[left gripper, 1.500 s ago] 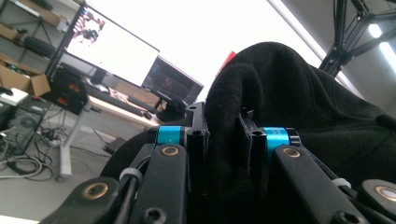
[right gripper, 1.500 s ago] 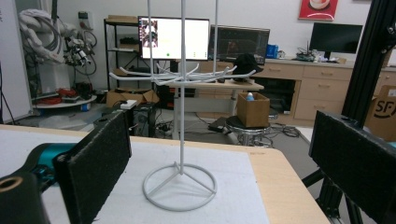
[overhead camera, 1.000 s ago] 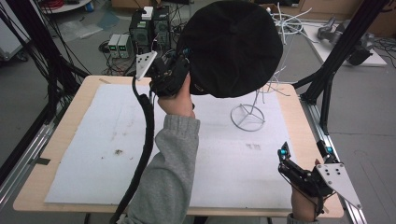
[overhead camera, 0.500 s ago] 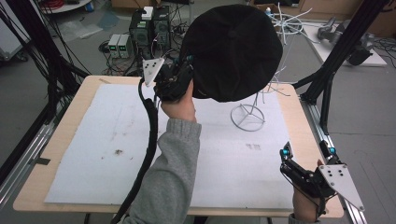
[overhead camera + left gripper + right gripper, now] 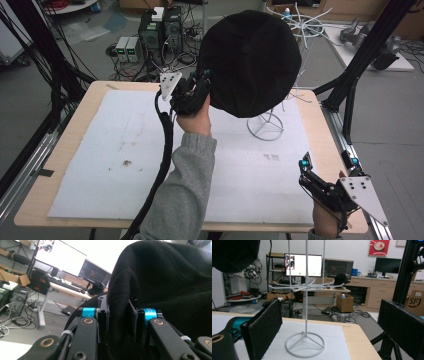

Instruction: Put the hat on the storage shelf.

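A round black hat (image 5: 252, 60) hangs in the air above the table, in front of a white wire stand (image 5: 265, 125) and hiding most of its pole. My left gripper (image 5: 204, 86) is at the hat's left edge. In the left gripper view, that gripper (image 5: 120, 320) is shut on a fold of the hat (image 5: 170, 285), with the pads pressing the fabric from both sides. My right gripper (image 5: 327, 165) rests low at the table's near right corner, open and holding nothing. From the right gripper (image 5: 332, 326), the stand (image 5: 305, 342) shows its ring base and a tier of thin arms.
A white foam mat (image 5: 100, 150) covers the wooden table (image 5: 35, 200). Black frame posts (image 5: 350, 95) rise at the right and left. Computer boxes and cables (image 5: 150, 35) lie on the floor behind the table. The stand's upper arms (image 5: 305, 22) spread beyond the hat.
My left hand has carried the hat a little to the right and downward, closer over the stand. The right gripper has stayed put.
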`<state>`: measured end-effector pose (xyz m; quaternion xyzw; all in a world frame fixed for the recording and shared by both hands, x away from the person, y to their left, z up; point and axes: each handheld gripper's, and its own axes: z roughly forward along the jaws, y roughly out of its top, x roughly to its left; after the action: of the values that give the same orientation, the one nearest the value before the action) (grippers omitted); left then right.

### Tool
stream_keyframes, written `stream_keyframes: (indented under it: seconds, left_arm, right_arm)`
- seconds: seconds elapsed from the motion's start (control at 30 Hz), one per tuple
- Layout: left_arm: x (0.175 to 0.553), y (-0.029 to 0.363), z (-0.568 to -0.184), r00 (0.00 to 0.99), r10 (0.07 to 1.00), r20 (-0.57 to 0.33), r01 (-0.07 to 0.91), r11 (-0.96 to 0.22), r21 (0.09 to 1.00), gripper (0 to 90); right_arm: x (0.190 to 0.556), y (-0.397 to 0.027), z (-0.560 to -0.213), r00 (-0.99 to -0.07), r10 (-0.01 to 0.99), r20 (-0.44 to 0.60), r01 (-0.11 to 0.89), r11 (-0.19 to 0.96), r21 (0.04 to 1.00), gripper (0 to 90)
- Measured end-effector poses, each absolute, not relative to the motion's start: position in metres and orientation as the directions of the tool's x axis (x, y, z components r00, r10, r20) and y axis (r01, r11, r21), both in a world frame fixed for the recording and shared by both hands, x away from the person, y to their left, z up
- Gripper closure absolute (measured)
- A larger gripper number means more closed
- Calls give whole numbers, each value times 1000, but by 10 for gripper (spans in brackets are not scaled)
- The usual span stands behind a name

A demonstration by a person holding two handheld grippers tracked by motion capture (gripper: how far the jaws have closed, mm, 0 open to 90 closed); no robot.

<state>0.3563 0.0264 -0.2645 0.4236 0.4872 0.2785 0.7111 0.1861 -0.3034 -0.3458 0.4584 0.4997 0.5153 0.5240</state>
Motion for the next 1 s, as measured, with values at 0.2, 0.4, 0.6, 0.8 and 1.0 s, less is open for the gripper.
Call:
stream_keyframes:
  seconds: [0.2,0.4,0.6,0.8,1.0]
  left_arm:
    - [359,23,-270,367,803,-469,35,492,870,737]
    - [361,22,-279,360,792,-493,58,508,859,737]
    - [362,18,-288,342,793,-503,64,515,855,729]
    - [364,16,-296,346,791,-505,72,514,855,721]
    - [366,15,-300,343,790,-509,86,513,854,714]
  right_arm:
    - [185,-303,-346,-26,998,-64,-99,61,993,47]
    - [184,-303,-345,-24,998,-65,-101,62,993,47]
    - [184,-302,-345,-21,998,-66,-103,63,993,47]
    - [184,-303,-346,-20,997,-69,-104,66,992,47]
    - [184,-303,-345,-19,997,-70,-107,68,992,47]
